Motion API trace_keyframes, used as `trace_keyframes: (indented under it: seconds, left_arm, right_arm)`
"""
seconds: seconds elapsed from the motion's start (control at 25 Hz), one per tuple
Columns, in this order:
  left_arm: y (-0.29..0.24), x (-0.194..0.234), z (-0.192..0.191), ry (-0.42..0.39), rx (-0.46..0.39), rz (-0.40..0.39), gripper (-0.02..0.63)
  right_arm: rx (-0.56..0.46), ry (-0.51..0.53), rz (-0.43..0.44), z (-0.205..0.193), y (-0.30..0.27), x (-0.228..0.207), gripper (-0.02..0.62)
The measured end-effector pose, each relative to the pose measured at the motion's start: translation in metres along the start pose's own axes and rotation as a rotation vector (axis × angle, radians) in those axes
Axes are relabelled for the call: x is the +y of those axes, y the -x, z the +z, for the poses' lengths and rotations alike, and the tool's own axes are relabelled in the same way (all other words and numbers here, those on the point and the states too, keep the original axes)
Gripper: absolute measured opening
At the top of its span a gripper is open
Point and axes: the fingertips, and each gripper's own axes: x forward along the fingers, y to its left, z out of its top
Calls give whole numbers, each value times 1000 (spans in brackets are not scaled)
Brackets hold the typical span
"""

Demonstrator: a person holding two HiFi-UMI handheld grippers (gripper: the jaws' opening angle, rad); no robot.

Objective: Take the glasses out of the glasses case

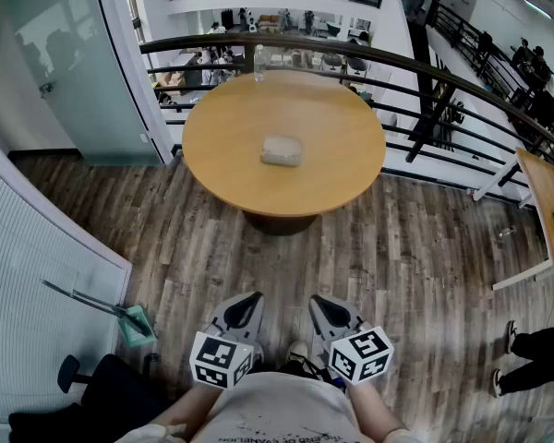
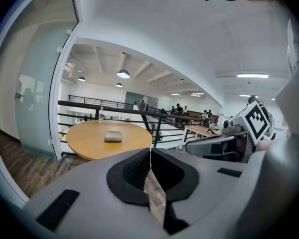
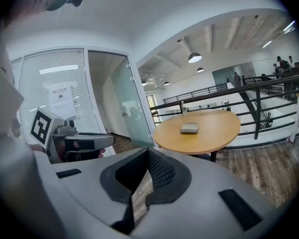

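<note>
The glasses case (image 1: 282, 151), grey and closed, lies on the tabletop (image 1: 222, 160), contents hidden. My left hand-held gripper (image 1: 247, 303) and right hand-held gripper (image 1: 325, 305) have jaws together, empty.

left gripper (image 1: 249, 301), right gripper (image 1: 321, 303) — jaws together

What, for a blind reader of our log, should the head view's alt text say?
A grey glasses case lies near the middle of a round wooden table, ahead of the person. The left gripper and right gripper hang low by the body over plank floor, jaws shut, empty.
</note>
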Motion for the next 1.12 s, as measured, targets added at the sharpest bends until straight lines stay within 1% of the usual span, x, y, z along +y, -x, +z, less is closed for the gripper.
trace_keyframes:
  seconds: [0.36, 0.6, 0.84, 1.0, 1.12]
  left_arm:
    - [-3, 2, -1, 14, 4, 0, 28]
    - [-6, 8, -1, 18, 0, -7, 28]
    - [-3, 24, 5, 24, -18, -11, 29]
    - [0, 37, 10, 21, -29, -36, 29]
    - [6, 48, 13, 21, -37, -58, 28]
  right_arm:
    - [6, 5, 1, 0, -1, -1, 26]
    - [-42, -45, -11, 7, -3, -7, 26]
    - [-34, 0, -38, 10, -12, -3, 26]
    - [-34, -5, -56, 11, -24, 4, 26]
    - [-40, -9, -89, 14, -30, 5, 26]
